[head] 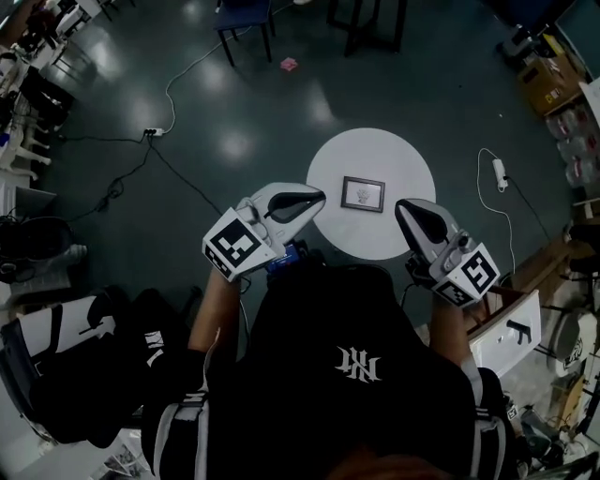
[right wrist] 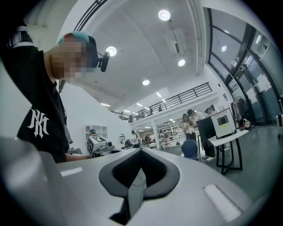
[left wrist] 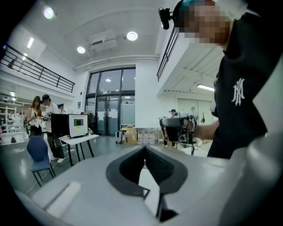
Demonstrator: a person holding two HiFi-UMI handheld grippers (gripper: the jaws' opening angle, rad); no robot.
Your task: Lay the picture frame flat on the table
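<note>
Frame (head: 363,194): lies flat at the centre of the round white surface (head: 394,155), mid-picture in the head view.
Left claw (head: 319,198): clenched, empty, over the surface's left rim.
Right claw (head: 401,208): clenched, empty, at the right rim; both apart from the frame.
Floor (head: 234,103): dark, glossy.
Cable (head: 178,173): left.
Power strip (head: 500,173): right.
Chair (head: 246,19): top.
Boxes (head: 548,80): upper right, contents unclear.

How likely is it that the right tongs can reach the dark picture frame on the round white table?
Probably yes: the right tongs hover shut near the dark rectangular picture frame, alone on the round white table, nothing between.
</note>
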